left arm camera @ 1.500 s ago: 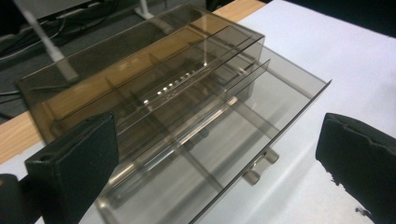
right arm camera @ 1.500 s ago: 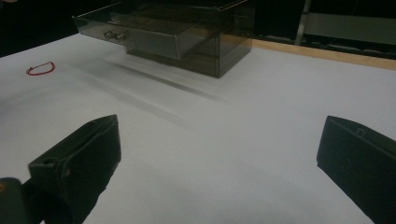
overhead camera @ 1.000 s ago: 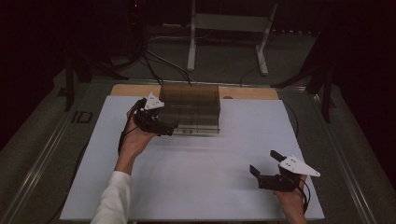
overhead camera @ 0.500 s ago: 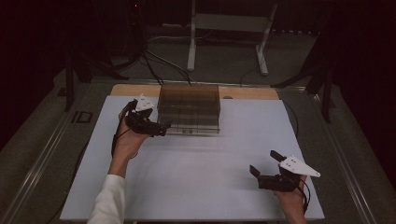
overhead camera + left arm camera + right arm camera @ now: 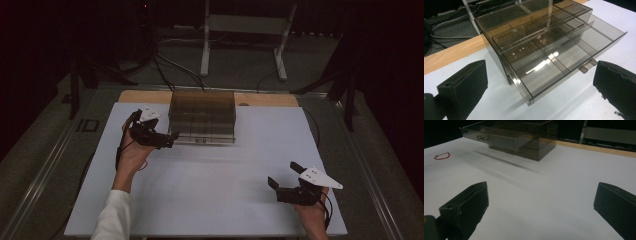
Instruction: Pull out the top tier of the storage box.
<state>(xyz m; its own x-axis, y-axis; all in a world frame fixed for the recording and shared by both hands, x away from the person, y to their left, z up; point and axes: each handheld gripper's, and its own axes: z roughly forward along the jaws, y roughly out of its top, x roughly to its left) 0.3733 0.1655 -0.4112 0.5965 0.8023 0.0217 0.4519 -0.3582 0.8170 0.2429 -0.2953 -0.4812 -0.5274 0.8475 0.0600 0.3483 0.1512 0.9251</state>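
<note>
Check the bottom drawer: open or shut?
Open. The bottom drawer sticks out past the organizer front, its empty compartments exposed.

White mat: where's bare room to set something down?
The widest bare patch of the white mat lies between the drawer box and the right gripper. The left gripper crowds the box's left front corner. A red loop lies on the mat.

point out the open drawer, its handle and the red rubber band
open drawer (image 5: pixel 549 62), left gripper view, on its clear bottom panel
handle (image 5: pixel 587 65), left gripper view, on the small tab at the drawer's front
red rubber band (image 5: pixel 442 156), right gripper view, on the loop's edge
</note>
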